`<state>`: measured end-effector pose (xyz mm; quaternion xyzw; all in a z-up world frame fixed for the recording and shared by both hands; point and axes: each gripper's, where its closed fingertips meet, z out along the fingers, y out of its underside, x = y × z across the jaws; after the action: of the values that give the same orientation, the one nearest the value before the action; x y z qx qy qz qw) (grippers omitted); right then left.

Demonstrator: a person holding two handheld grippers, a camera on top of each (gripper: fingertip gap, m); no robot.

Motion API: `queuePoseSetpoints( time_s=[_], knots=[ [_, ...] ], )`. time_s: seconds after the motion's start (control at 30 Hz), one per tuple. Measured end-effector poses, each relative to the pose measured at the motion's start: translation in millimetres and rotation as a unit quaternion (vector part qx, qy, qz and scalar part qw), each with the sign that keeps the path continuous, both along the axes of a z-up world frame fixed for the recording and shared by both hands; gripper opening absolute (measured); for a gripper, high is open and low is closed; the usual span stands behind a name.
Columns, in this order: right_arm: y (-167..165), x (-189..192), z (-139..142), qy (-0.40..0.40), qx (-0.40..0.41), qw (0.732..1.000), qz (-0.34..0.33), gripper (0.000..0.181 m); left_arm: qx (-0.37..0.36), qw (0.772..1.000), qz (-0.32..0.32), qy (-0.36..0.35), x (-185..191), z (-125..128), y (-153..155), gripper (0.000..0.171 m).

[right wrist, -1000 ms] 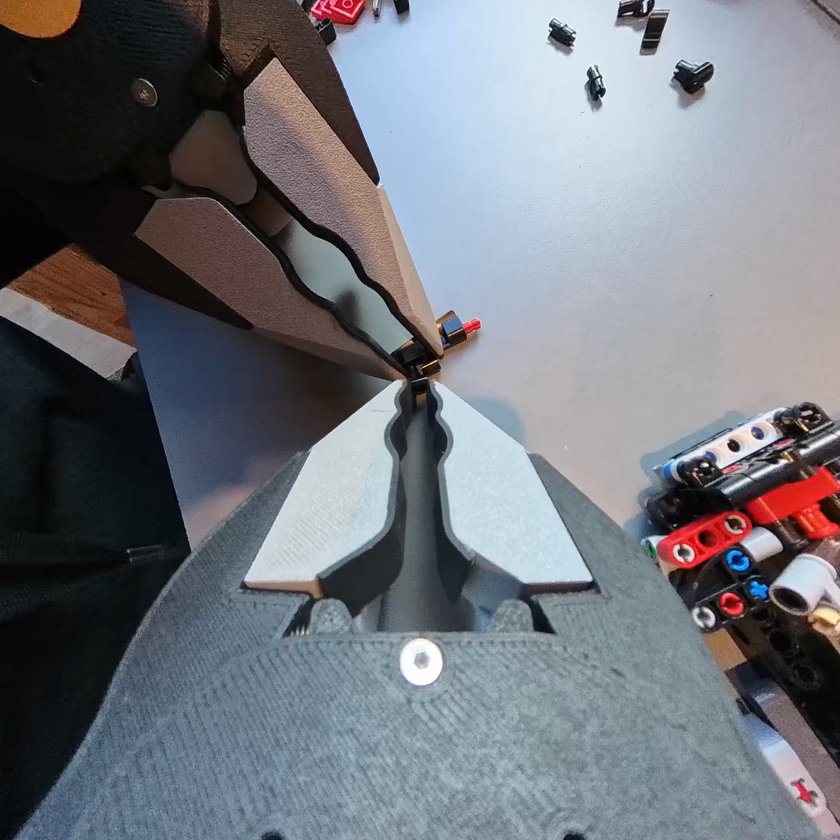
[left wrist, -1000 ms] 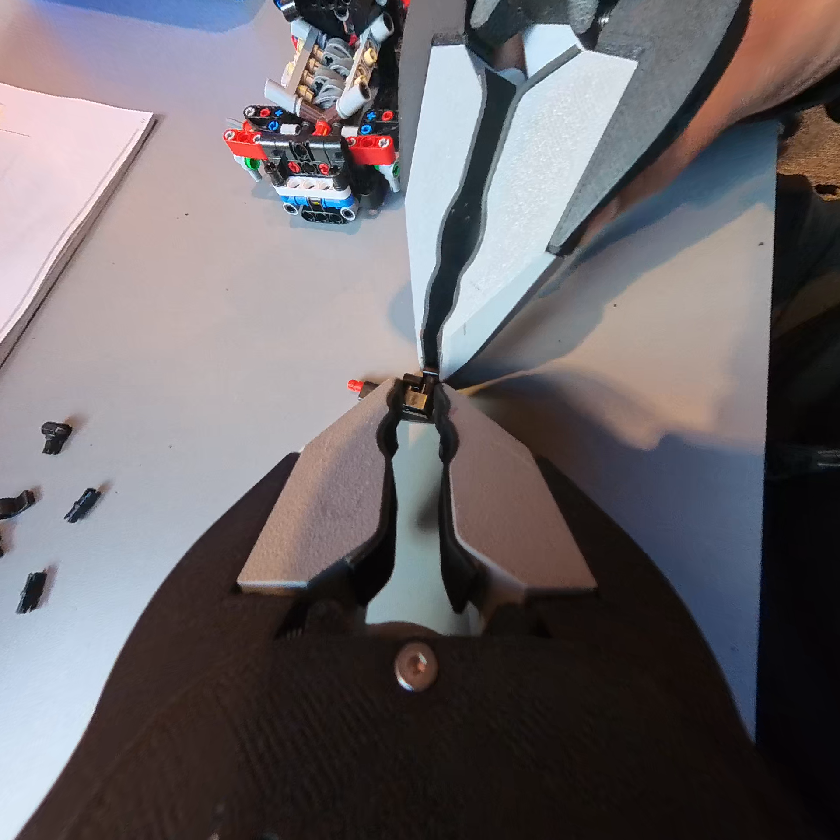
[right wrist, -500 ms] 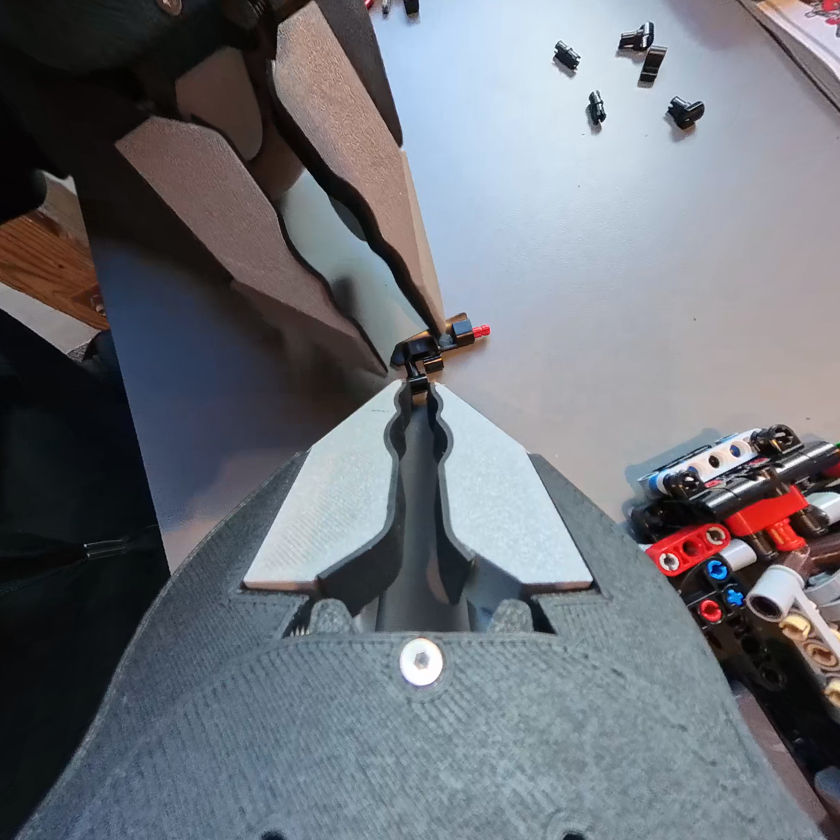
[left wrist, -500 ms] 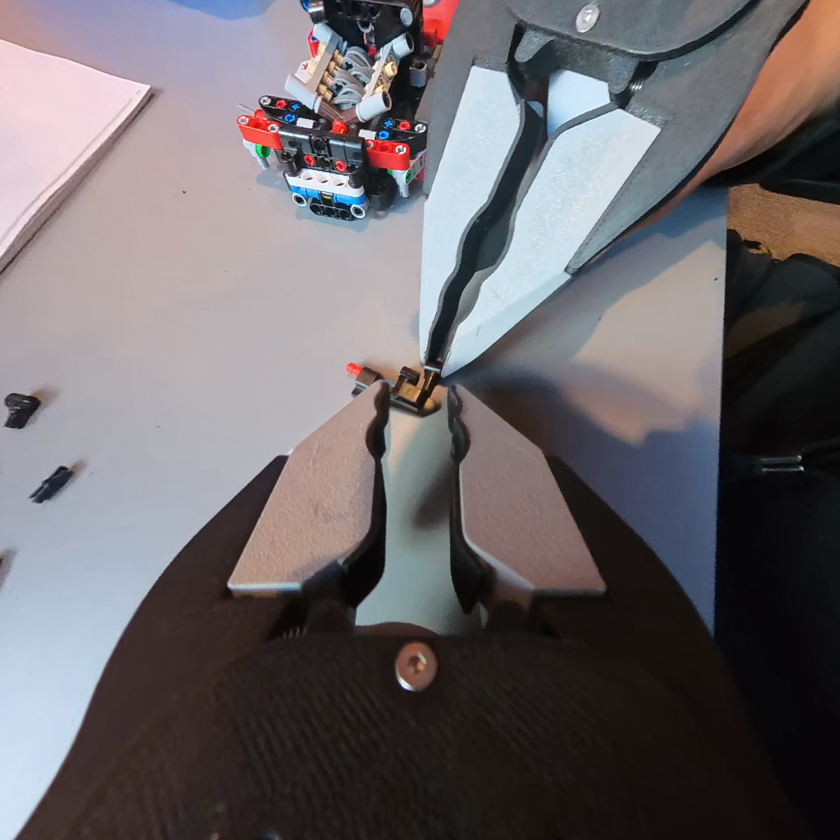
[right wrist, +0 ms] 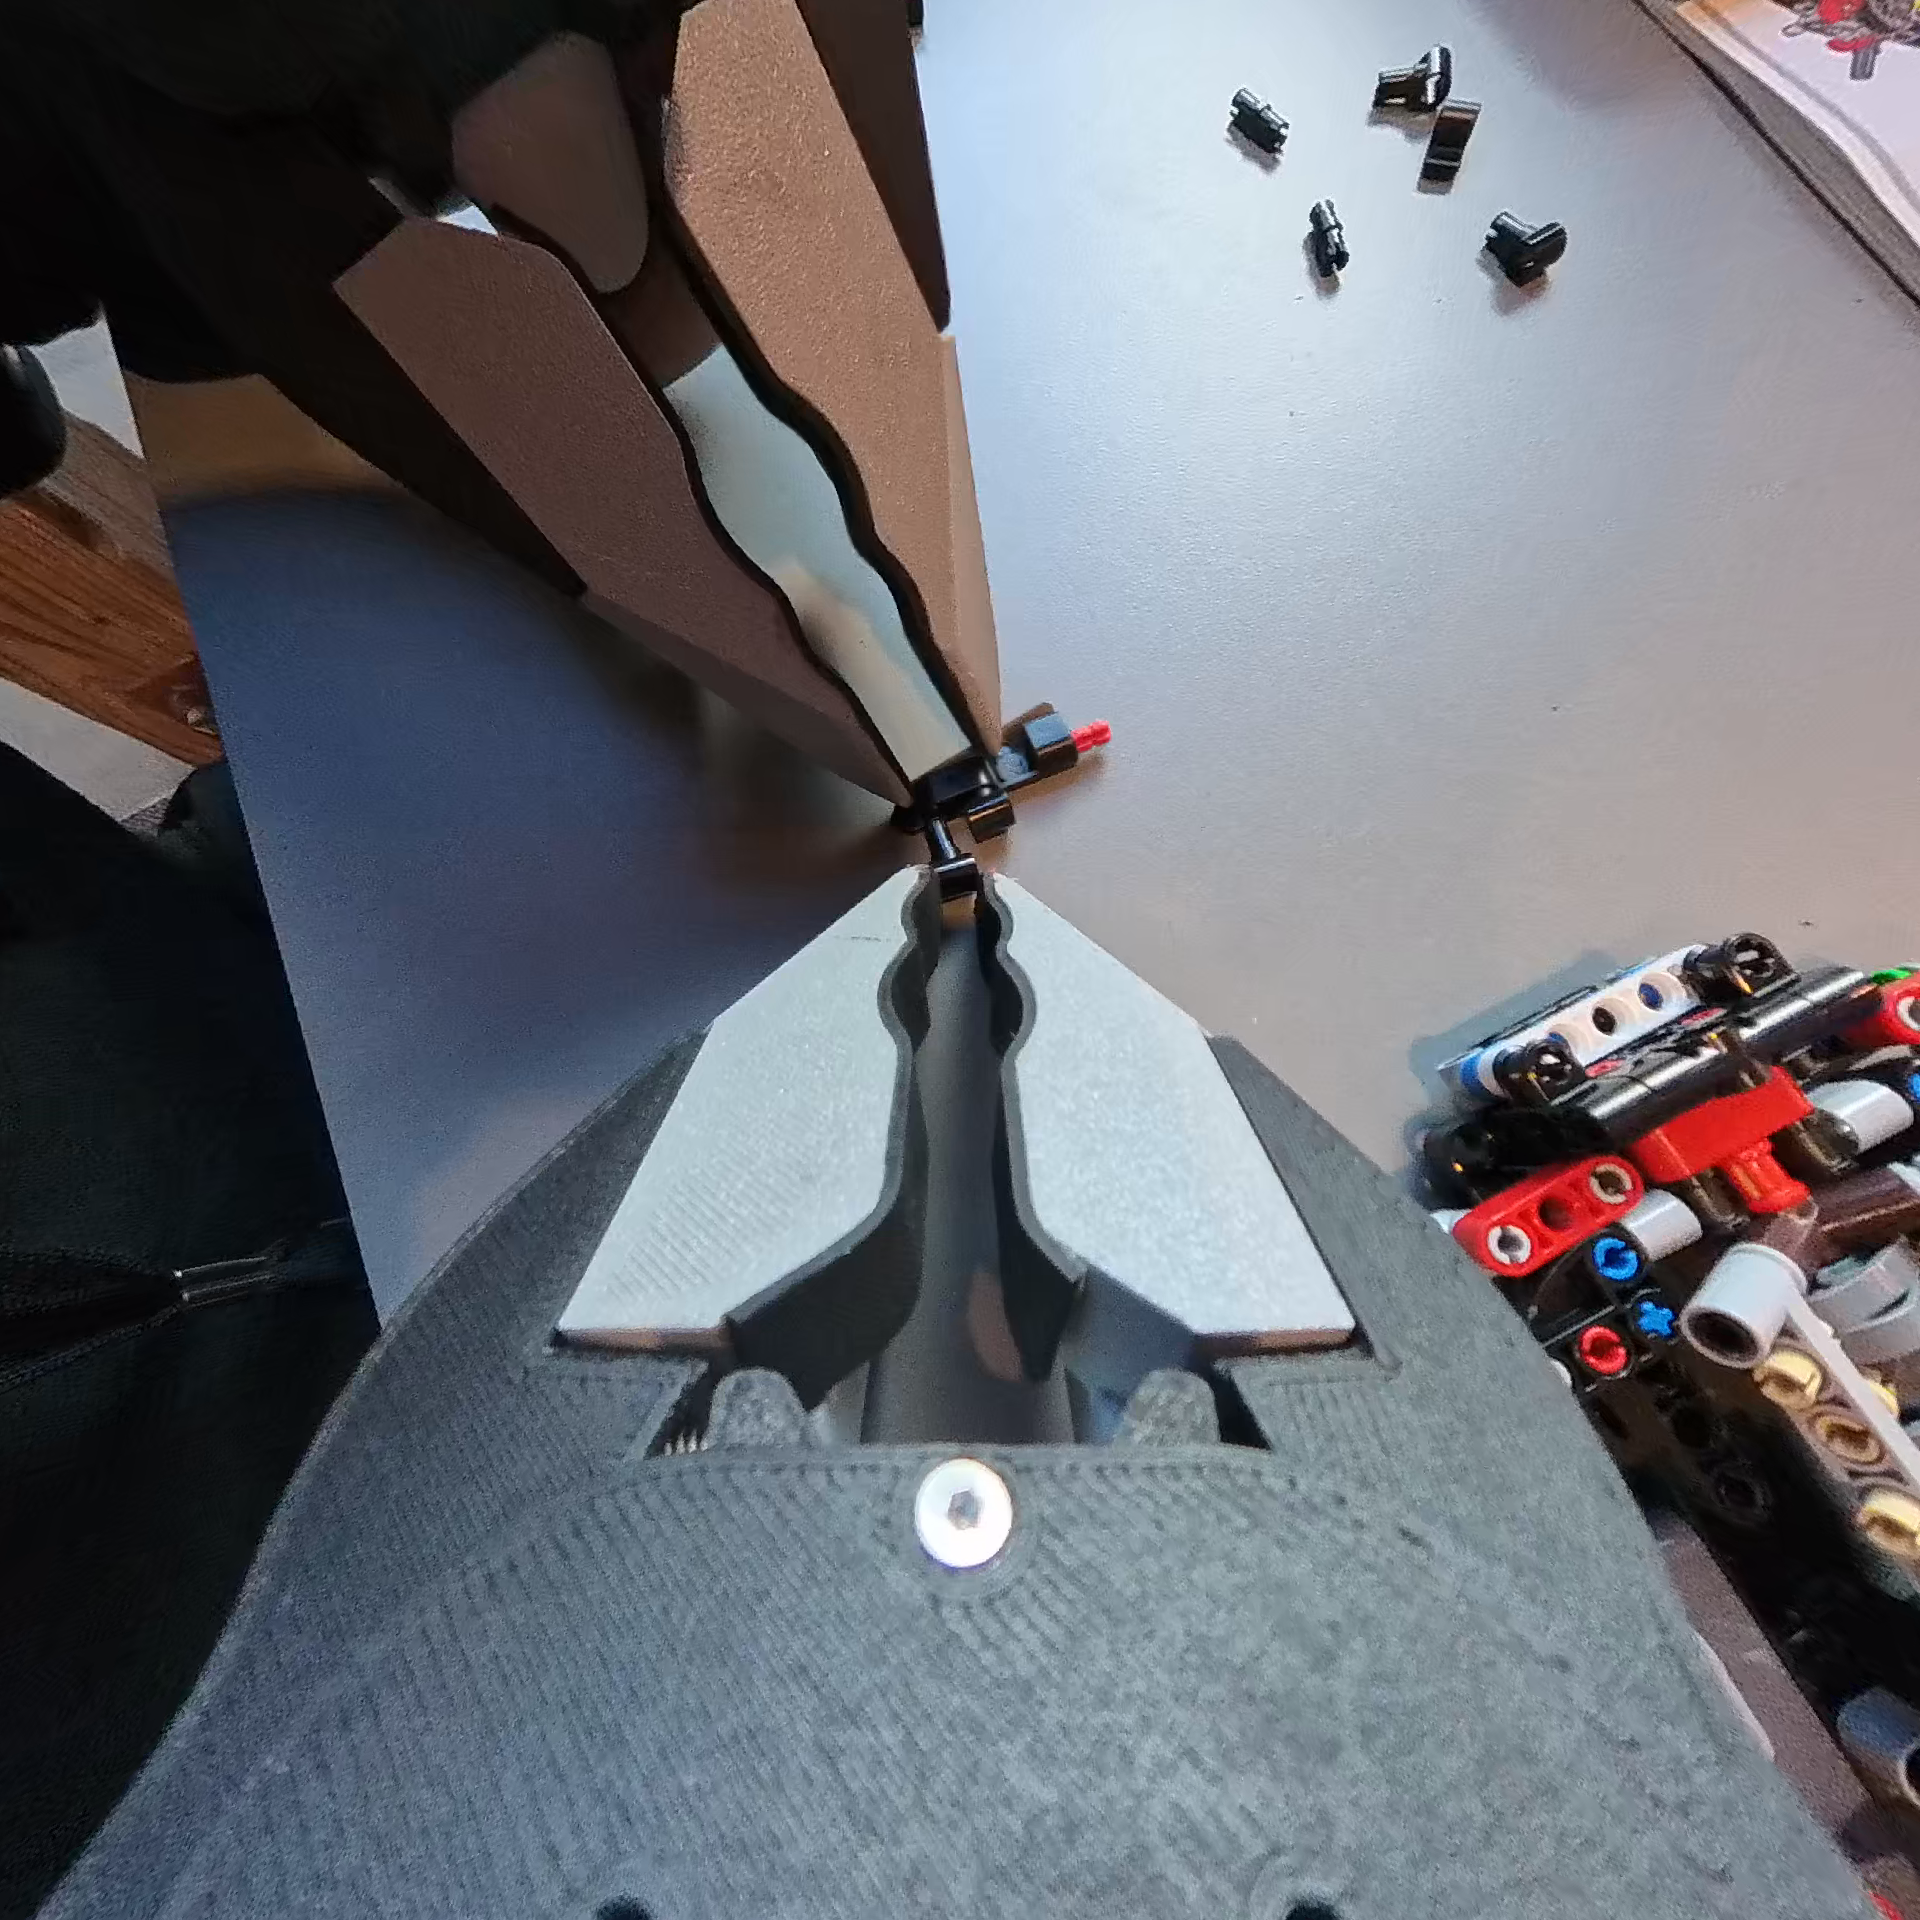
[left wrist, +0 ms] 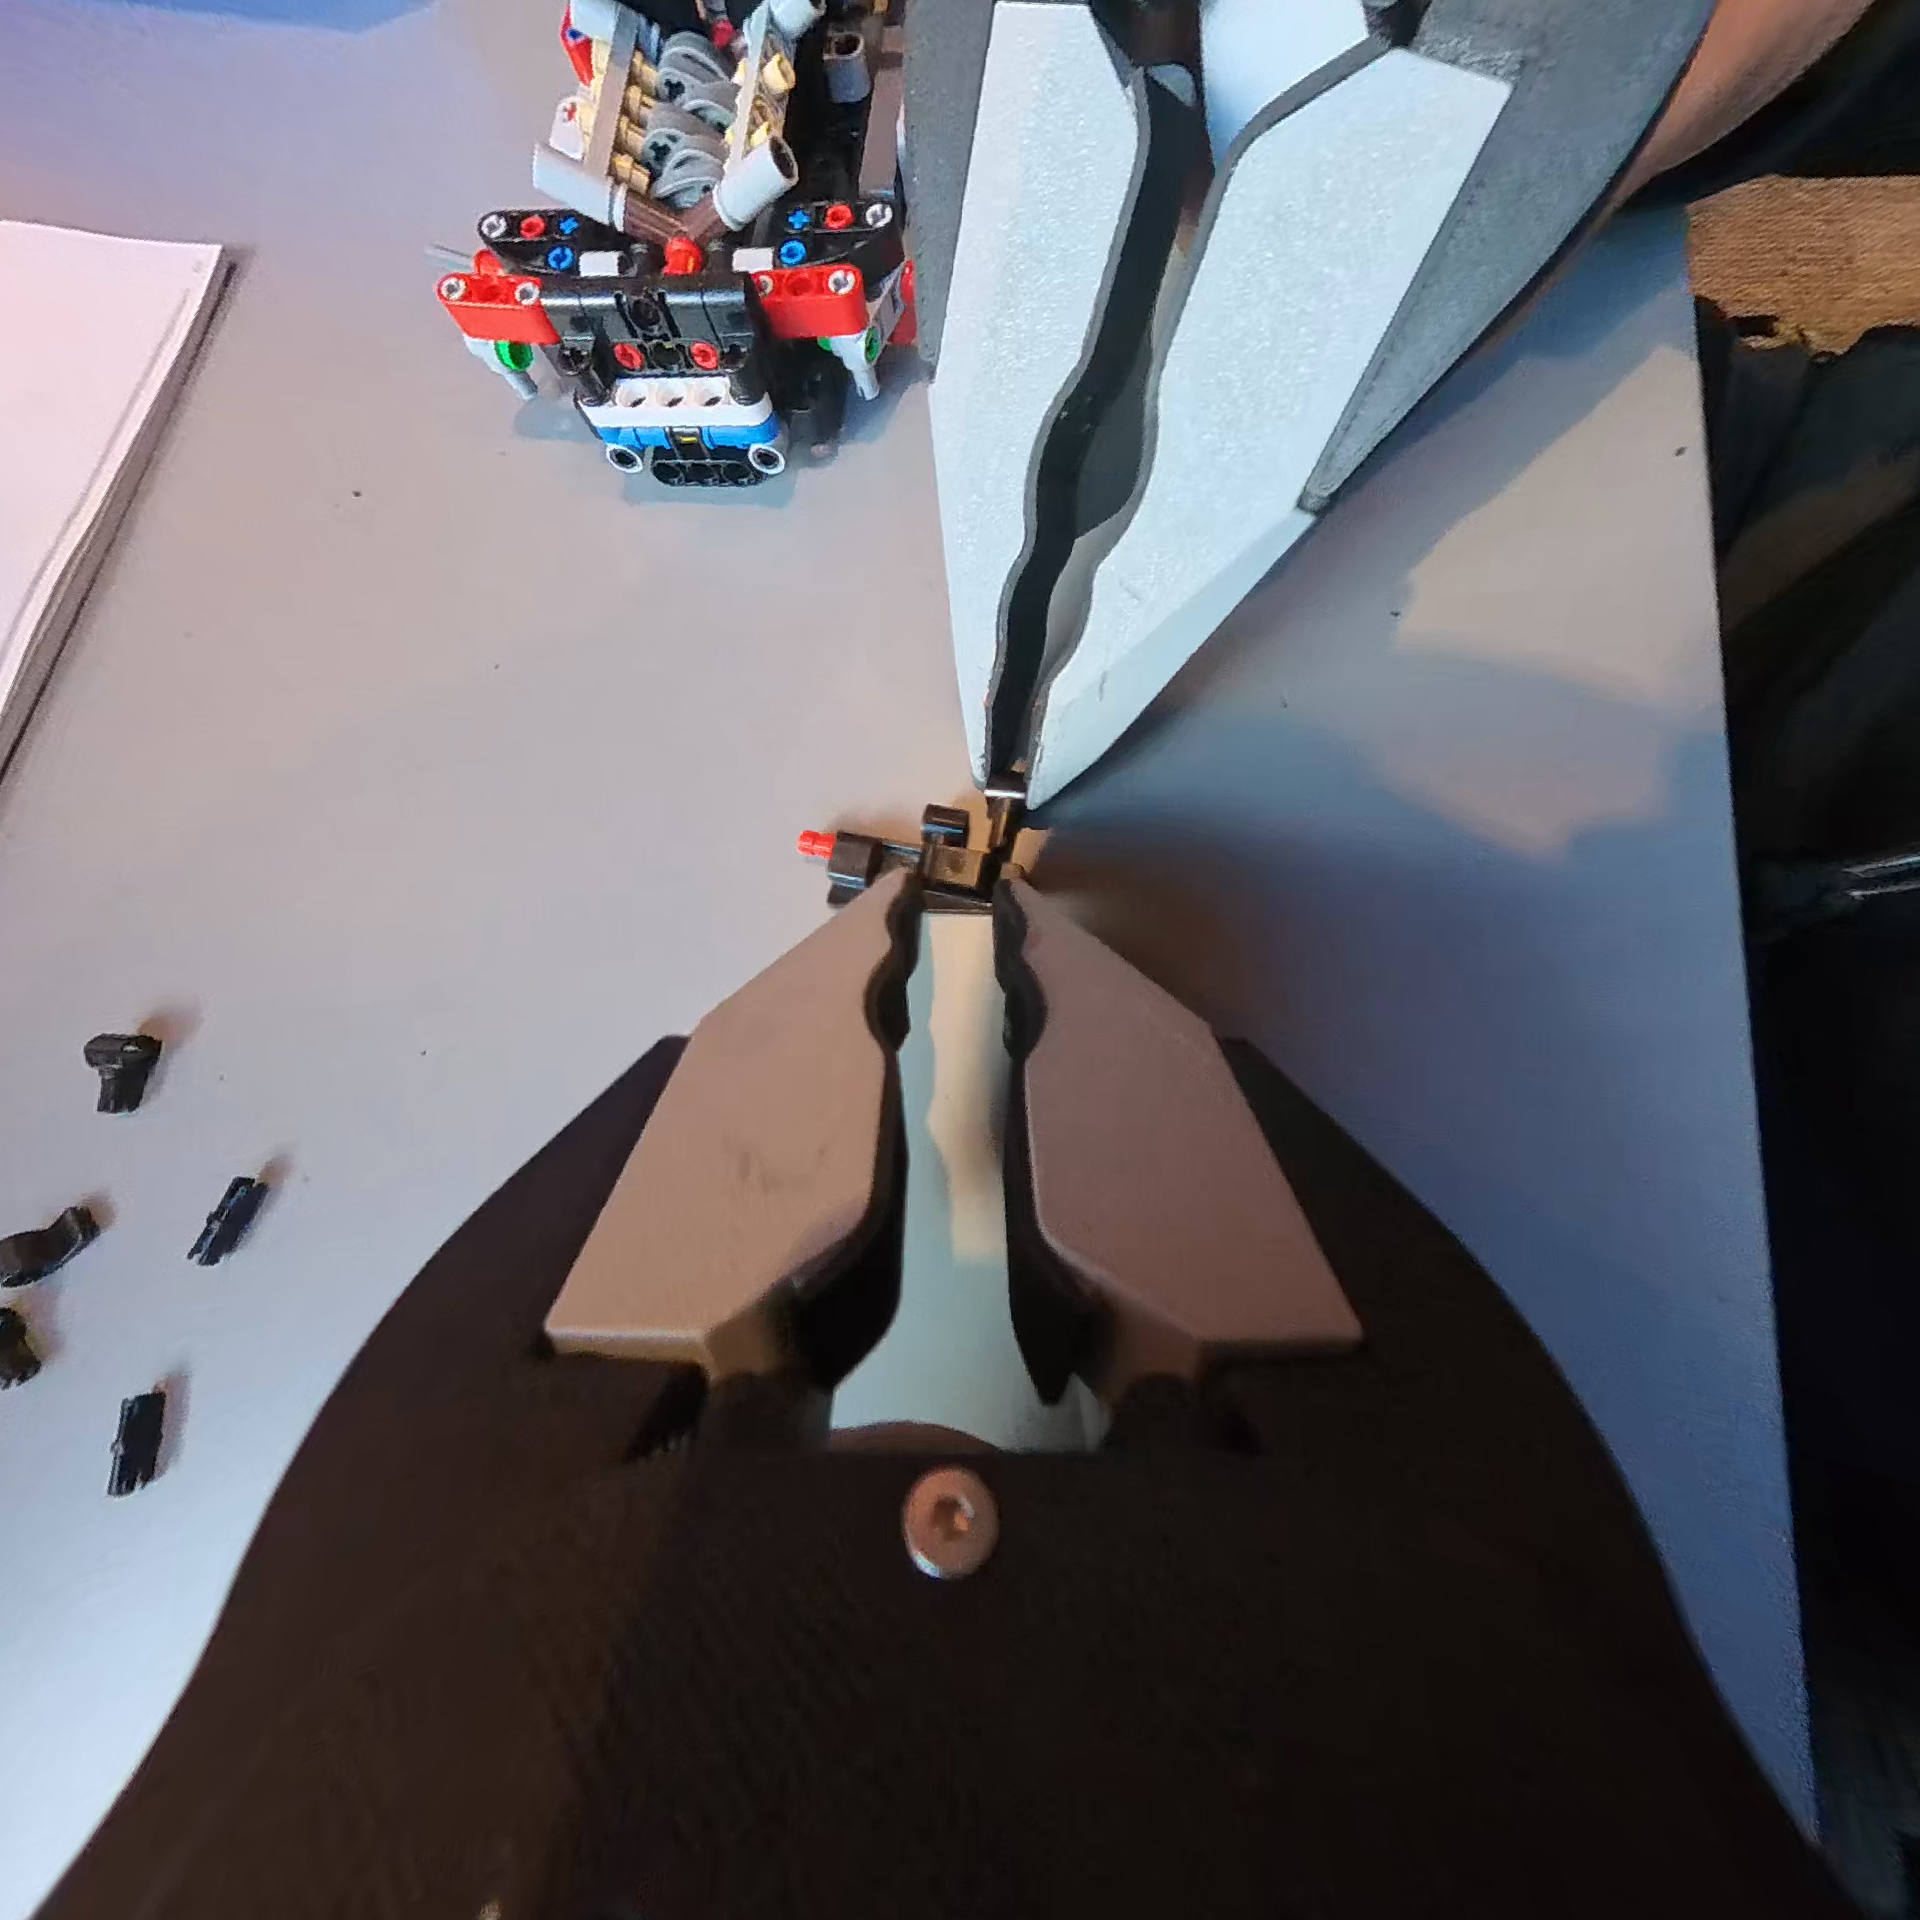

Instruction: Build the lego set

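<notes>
A small black connector piece with a red pin tip sits just above the grey table, between both grippers. My left gripper is shut on its near end. My right gripper comes in from the top, shut on a thin black pin that meets the piece. In the right wrist view my right gripper grips the black pin, and the left gripper holds the connector piece from the upper left. The partly built Lego model stands farther back.
Several loose black pins and connectors lie on the table to the left and also show in the right wrist view. A white instruction booklet lies at far left. The model is close on the right gripper's right. The table edge runs on the right. My left and right fingertips are right by each other.
Half a second ago the left gripper had opened while the right held the piece. Now the left has closed on it again, and more of the piece shows beyond its tips.
</notes>
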<state>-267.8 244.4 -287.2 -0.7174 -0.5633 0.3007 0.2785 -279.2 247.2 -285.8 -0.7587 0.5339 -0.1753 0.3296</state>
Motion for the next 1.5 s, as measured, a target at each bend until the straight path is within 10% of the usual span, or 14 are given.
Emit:
queuePoseSetpoints(
  time_s=[1.17,1.5],
  knots=[
    [4,4,0,0.003,-0.015,1.0,0.004,0.004,-0.023,0.996,-0.086,0.022,10,-1,4,0.012],
    [7,7,0,0.002,-0.011,1.0,-0.028,0.004,0.001,1.0,0.013,0.002,12,-1,5,0.011]
  ],
)
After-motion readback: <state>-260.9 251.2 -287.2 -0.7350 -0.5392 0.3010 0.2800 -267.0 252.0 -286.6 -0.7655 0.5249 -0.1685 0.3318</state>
